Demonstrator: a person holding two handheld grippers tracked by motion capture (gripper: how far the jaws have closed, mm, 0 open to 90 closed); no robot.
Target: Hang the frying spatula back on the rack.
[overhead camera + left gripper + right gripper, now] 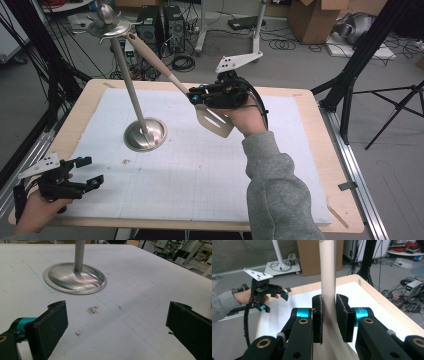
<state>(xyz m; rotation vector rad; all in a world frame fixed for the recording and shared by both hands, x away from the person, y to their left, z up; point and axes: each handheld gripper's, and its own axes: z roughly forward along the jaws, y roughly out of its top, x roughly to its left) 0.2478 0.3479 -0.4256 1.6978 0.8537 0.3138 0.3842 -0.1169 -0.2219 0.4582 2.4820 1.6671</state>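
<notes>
Right gripper (196,96) clamps spatula (212,120) handle beside stand (145,134); left gripper (89,172) gapes, probably empty, nearer the person.

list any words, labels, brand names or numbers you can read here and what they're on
None can be read.
Slotted spatula in the right claw: no print shows.
Metal stand: no marking shows.
White grid mat: thin ruled lines and small stains, no writing.
Cardboard boxes on the floor behind the table: any print is too blurred to tell.

no legible text, labels perhaps too blurred
</notes>
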